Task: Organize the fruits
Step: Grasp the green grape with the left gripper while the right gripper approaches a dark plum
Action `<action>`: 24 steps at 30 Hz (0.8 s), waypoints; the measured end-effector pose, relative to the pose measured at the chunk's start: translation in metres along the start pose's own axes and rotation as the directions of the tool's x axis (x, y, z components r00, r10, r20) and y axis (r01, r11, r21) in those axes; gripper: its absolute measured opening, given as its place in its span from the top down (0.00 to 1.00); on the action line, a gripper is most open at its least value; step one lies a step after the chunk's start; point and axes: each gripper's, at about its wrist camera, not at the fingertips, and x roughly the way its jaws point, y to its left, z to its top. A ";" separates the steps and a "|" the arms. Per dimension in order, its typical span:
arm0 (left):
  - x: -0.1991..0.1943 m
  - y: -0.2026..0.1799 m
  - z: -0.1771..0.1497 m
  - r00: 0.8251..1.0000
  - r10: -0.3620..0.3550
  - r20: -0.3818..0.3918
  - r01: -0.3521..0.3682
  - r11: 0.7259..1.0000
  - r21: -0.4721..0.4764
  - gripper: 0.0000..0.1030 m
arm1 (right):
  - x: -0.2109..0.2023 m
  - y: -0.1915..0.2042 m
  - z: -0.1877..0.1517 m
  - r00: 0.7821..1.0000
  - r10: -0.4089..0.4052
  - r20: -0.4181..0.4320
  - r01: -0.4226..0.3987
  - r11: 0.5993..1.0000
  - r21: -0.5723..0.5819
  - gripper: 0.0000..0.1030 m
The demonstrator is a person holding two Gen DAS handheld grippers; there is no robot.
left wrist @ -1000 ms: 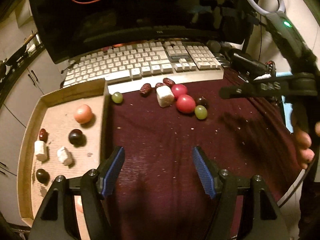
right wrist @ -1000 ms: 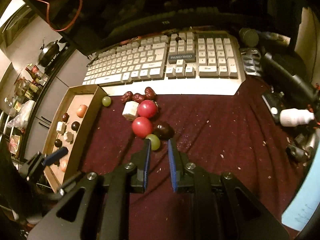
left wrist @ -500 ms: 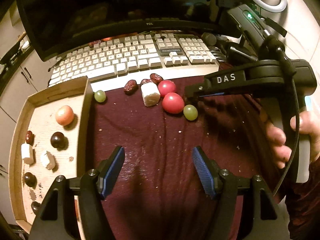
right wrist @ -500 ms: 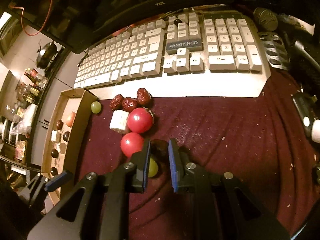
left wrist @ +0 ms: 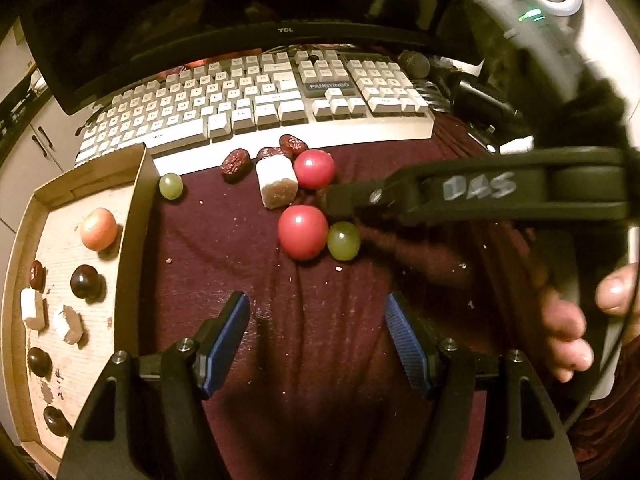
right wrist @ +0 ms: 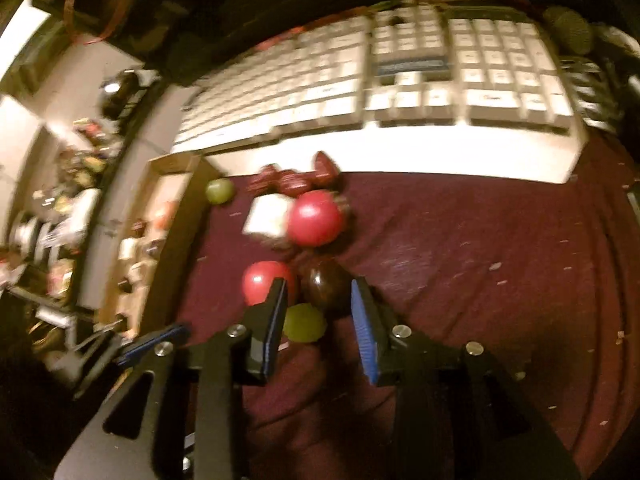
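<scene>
fruit lies in a loose heap on the dark red cloth (left wrist: 320, 340) just in front of the keyboard (left wrist: 256, 108): three dates (left wrist: 237, 164) at the back, a white cube (left wrist: 277, 182), two red balls, one nearer the keyboard (left wrist: 314, 168) and one nearer the camera (left wrist: 303, 232), and a green grape (left wrist: 343, 241) touching that nearer ball. another grape (left wrist: 171, 186) sits alone just beside the wall of the cardboard tray (left wrist: 136, 216), which stands at the left and holds a peach-coloured ball (left wrist: 98, 229), several dark round fruits (left wrist: 85, 281) and two white chunks (left wrist: 69, 323). the left gripper (left wrist: 318, 340) hangs over bare cloth with its jaws wide apart and nothing between them. the right gripper (right wrist: 320, 304) comes in over the heap (its view is blurred), its jaws having just been parting and easing back a little; they stand a small way apart around a dark plum (right wrist: 326, 284), which sits at the fingertips, though i cannot tell whether the pads touch it. the green grape (right wrist: 304, 323) lies just under the left finger, the red ball (right wrist: 264, 282) just outside it. a hand (left wrist: 576, 320) holds the right gripper's handle at the right edge of the left view.
</scene>
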 end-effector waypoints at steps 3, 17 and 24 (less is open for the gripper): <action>0.003 0.002 0.002 1.000 0.003 -0.008 -0.003 1.000 -0.019 0.32 | -0.012 -0.001 0.001 0.998 0.034 0.051 -0.033 0.999 -0.011 0.74; 0.027 -0.011 0.019 0.998 -0.058 -0.011 0.057 0.996 -0.074 0.43 | -0.020 -0.035 0.003 0.994 0.044 0.104 -0.055 0.993 0.108 0.74; 0.045 -0.017 0.028 0.999 -0.047 -0.021 0.046 0.997 -0.070 0.53 | -0.031 -0.047 0.003 0.986 0.068 0.149 -0.091 0.985 0.149 0.74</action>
